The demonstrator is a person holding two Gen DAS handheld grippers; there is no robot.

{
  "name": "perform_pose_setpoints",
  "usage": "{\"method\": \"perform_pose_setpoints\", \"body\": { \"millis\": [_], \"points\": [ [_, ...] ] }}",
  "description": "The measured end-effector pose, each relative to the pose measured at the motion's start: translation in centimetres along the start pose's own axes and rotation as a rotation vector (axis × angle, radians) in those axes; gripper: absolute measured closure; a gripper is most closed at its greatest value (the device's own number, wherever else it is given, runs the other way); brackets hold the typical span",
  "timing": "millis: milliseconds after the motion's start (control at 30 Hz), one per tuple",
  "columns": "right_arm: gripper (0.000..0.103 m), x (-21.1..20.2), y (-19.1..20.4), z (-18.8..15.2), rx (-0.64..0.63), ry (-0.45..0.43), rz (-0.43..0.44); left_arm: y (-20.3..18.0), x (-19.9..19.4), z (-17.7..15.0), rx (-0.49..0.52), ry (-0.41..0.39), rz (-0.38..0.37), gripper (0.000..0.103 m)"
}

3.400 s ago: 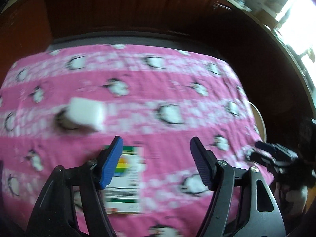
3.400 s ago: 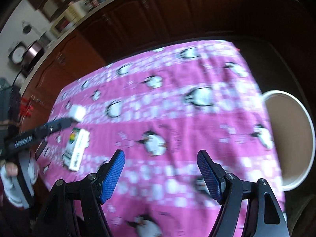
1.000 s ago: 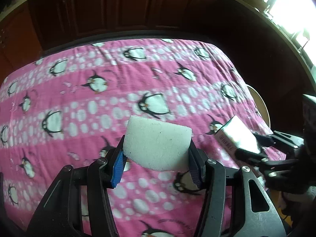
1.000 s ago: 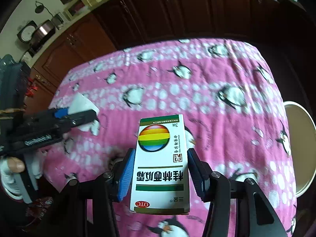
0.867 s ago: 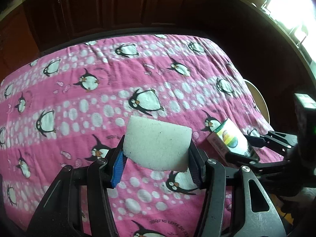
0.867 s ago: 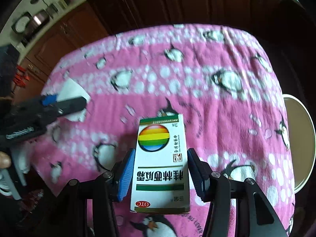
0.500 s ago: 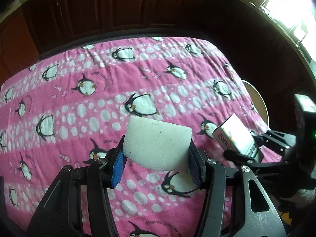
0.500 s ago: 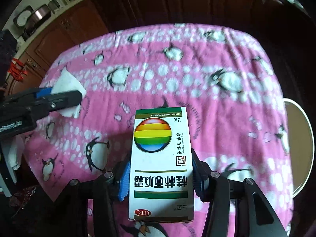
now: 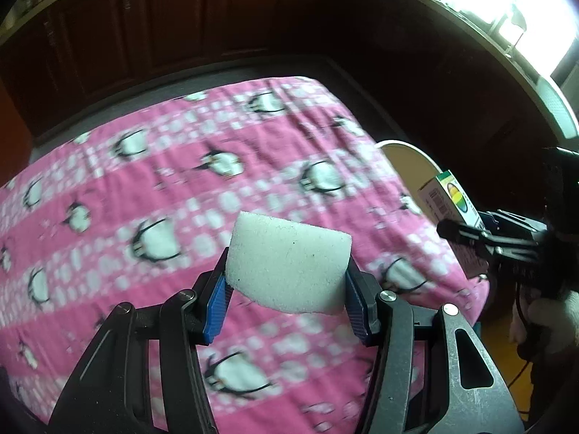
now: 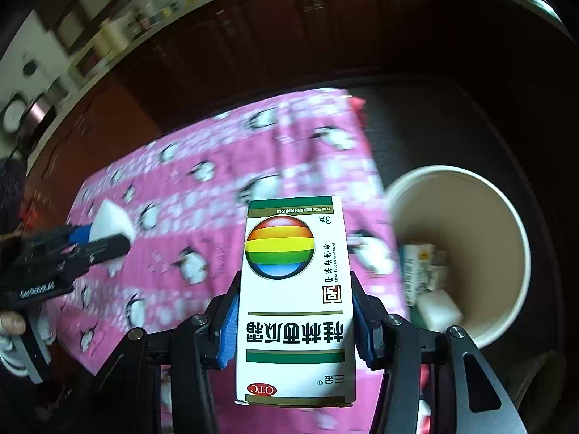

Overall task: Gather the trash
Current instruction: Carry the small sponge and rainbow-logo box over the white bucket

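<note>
Left gripper (image 9: pixel 286 300) clamped on a white foam block (image 9: pixel 289 260), blue pads (image 9: pixel 215 305) pressed against its two sides, block raised clear above the pink penguin-print cloth (image 9: pixel 202 195). Seen again from the right wrist as a white wedge (image 10: pixel 110 226) pinched at the end of the black fingers — held over the cloth's left part, a bare thumb and pale sleeve at the frame edge behind it.

Right gripper (image 10: pixel 295 322) closed on a white medicine box (image 10: pixel 295 300), pads (image 10: pixel 228 322) tight on both long sides, printed face up toward the camera: rainbow sphere logo, green bars, Chinese lettering, a red OTC oval near the lower end. Held above the cloth's right margin, just beside the bin. From the left wrist, same box (image 9: pixel 448 200) visible at the far right, barcode side and rainbow mark showing, gripped by black fingers in front of the bin's rim.

Beyond the cloth's right edge — a round beige-lined bin (image 10: pixel 514 224) with a white rim, standing lower than the cloth. Inside it, a small carton (image 10: pixel 416 271) with green print and a white foam piece (image 10: pixel 438 311) at the bottom. Rim (image 9: pixel 409 144) only partly seen from the left wrist.

Dark wood cabinets (image 9: pixel 181 18) behind; cloth blurred in both views.
</note>
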State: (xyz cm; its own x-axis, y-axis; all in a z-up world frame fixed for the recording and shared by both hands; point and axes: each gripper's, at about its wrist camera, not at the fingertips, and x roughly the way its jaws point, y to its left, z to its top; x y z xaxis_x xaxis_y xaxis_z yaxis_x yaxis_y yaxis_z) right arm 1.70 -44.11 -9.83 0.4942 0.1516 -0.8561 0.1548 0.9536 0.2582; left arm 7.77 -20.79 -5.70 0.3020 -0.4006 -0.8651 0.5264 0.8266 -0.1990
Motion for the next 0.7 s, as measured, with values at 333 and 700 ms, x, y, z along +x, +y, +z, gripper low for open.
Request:
{"method": "perform_pose_setpoints", "body": {
  "millis": [333,700],
  "points": [
    [0.053,-1.8,-8.5,0.1,0.159,-0.032,-0.088,-6.7,3.7,3.4,0.078,0.037,-0.126,0.05],
    [0.053,1.3,-14.5,-0.4,0.29,0.015,-0.126,-13.3,9.2,6.6,0.093,0.108,-0.233,0.047]
  ]
}}
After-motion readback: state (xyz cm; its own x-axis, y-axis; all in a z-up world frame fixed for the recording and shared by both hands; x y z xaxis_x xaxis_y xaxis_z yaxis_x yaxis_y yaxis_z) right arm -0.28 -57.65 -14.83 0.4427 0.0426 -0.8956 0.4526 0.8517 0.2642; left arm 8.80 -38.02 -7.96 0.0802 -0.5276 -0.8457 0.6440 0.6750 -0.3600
